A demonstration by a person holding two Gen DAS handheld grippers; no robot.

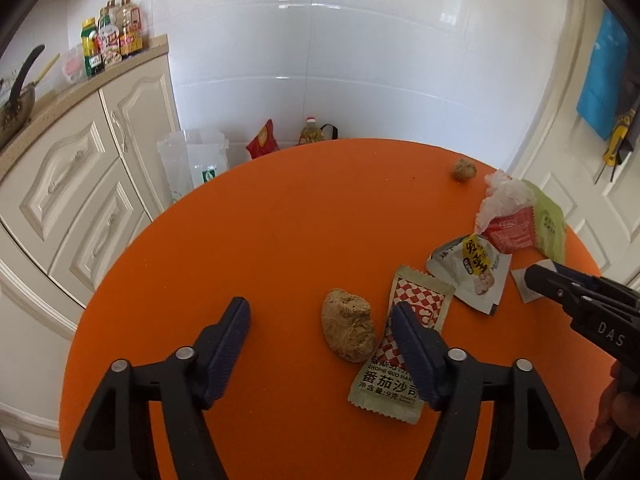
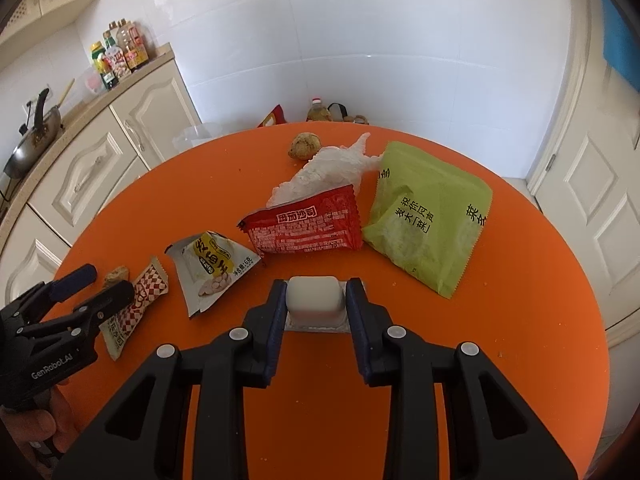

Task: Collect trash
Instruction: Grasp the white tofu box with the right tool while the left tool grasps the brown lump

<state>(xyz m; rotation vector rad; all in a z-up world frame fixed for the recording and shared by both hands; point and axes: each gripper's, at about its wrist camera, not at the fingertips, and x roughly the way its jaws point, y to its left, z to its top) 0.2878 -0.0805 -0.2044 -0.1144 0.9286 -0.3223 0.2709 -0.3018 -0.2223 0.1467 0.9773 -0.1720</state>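
On the round orange table lies trash. My left gripper is open, low over the table. A brown lump lies between its fingers and its right finger overlaps a checkered ketchup sachet. My right gripper is shut on a small white plastic cup resting on the table. Beyond it lie a yellow-white packet, a red sachet, a green packet, crumpled white plastic and a second brown lump.
Cream kitchen cabinets stand at the left, with sauce bottles and a wok on the counter. Bags and an oil bottle sit on the floor behind the table. A white door is at the right.
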